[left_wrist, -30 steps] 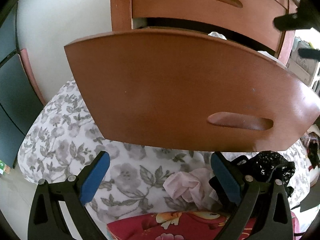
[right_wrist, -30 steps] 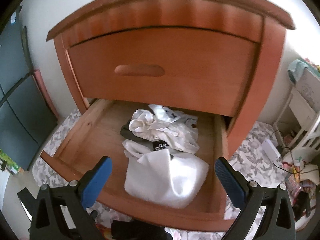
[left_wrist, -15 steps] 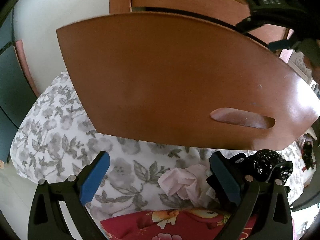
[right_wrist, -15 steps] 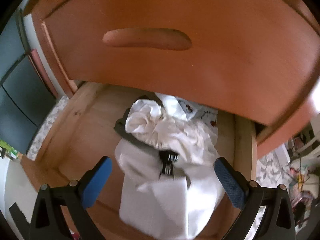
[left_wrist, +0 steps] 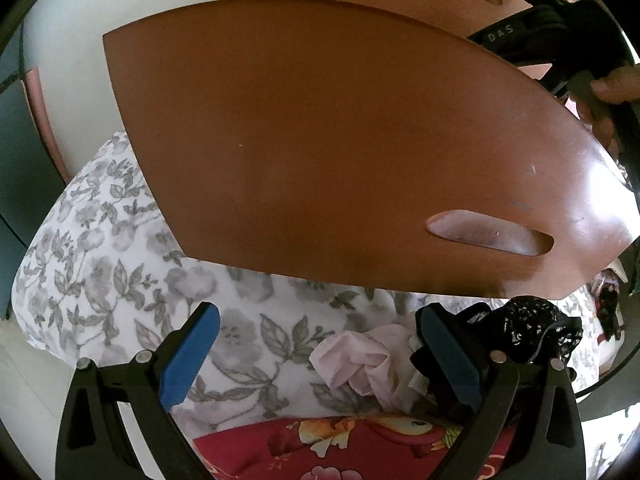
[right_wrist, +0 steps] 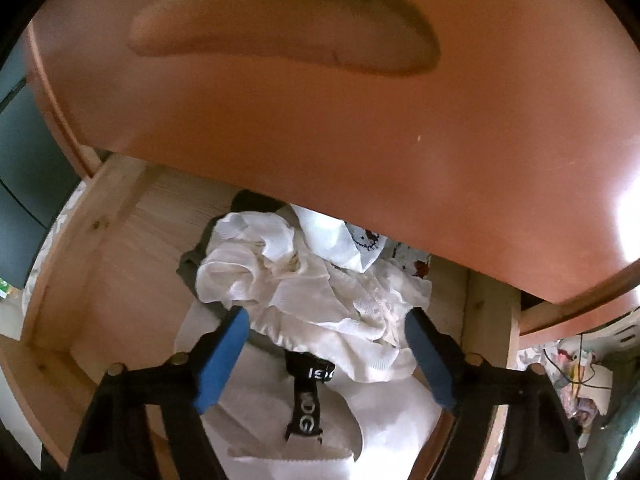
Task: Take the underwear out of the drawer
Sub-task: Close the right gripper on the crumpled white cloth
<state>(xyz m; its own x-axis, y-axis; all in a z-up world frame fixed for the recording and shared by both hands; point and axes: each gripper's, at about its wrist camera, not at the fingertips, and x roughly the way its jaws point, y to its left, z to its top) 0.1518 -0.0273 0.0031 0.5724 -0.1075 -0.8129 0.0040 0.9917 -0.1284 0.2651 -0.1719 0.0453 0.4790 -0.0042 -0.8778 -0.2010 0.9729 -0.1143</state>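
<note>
The crumpled white knit underwear [right_wrist: 304, 280] lies mid-floor in the open pale-wood drawer [right_wrist: 120, 248], atop other white cloth. The right gripper [right_wrist: 326, 340] straddles its near edge, jaws closing around the fabric to pinch it. The left gripper [left_wrist: 316, 344] waits outside, jaws apart and empty, above the floral bedsheet [left_wrist: 100, 248].

The right tool [right_wrist: 326, 344] is reaching into the open drawer [right_wrist: 120, 240], its jaws closing either side of the crumpled underwear [right_wrist: 304, 288] lying on more folded garments [right_wrist: 384, 412]. Outside, the left tool [left_wrist: 318, 354] is hovering over the bed [left_wrist: 100, 260], below the drawer front [left_wrist: 340, 140].
</note>
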